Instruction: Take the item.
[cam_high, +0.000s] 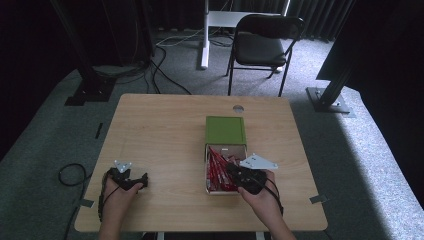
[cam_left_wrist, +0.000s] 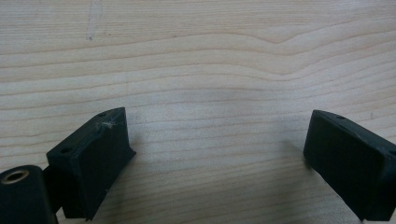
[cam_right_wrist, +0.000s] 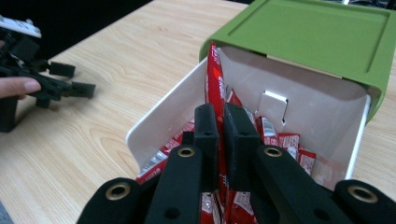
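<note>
**Red packet pinched and coming out of the drawer**

The right tongs are closed on a long red packet, gripping it partway along its length. The packet stands nearly upright, its long axis running up and away from the tongs, with its free end rising above the drawer's white wall. More red packets lie heaped in the white drawer, which is pulled out toward the person from the green box near the middle of the surface.

The step in hand looks like lifting one packet clear of the pile. The next move likely calls for raising it until its lower end leaves the heap, without dragging neighbours along.

The left tongs stand wide open over bare wood, holding nothing, well apart from the drawer.
</note>
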